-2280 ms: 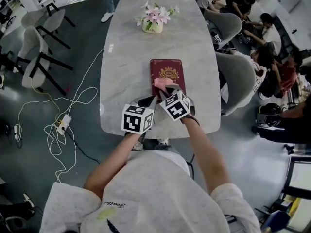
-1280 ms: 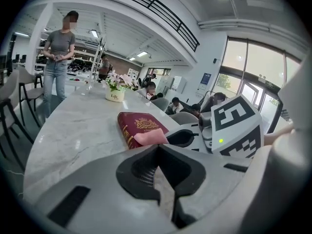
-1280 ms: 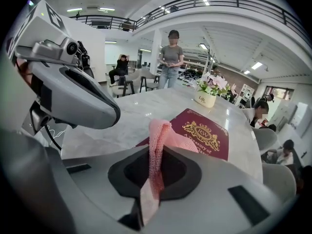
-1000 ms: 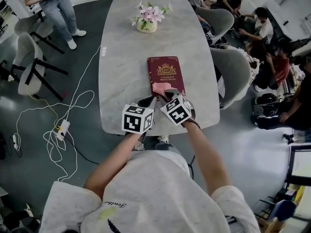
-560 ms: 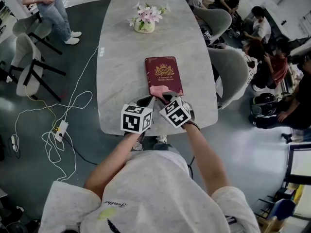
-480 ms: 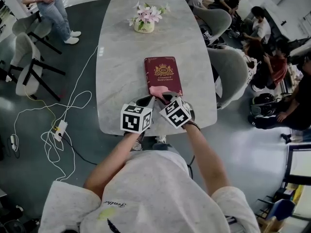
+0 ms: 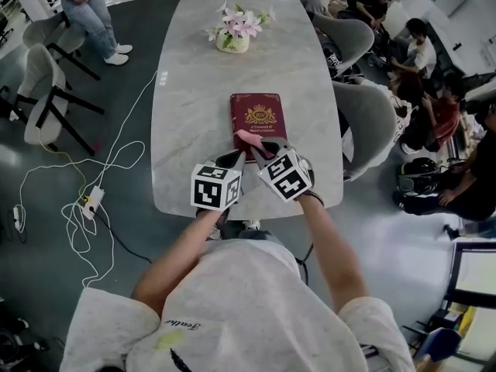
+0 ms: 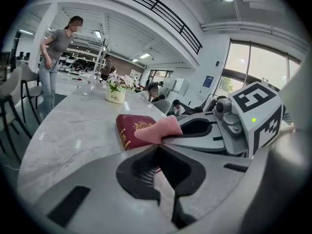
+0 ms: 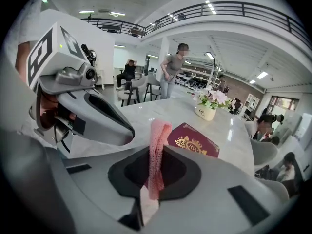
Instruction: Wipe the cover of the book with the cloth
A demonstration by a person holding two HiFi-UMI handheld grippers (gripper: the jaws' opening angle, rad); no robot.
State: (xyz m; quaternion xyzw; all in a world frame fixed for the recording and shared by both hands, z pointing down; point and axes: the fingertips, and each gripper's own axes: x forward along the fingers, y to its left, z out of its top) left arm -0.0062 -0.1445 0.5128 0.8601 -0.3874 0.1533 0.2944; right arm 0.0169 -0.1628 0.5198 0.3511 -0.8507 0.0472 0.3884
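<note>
- On the marble table [image 7: 194, 91], found a maroon book [image 7: 257, 115] with a gold crest, flat, at 12 o'clock from both grippers.
- Held a pink cloth [image 7: 246, 136] pinched in the right gripper [image 7: 260, 146], at the book's near edge.
- Had the left gripper [image 7: 235, 158] clenched on nothing, at 9 o'clock of the right one, just beside it.
- Spotted a flower pot [image 7: 235, 36] at 12 o'clock, well beyond the book.

Bare worktop [image 7: 194, 91] lies open left and right of the book [image 7: 258, 113]. A flower pot [image 7: 235, 39] stands well beyond it, top centre. Chairs [image 7: 372, 122] line the right edge.
</note>
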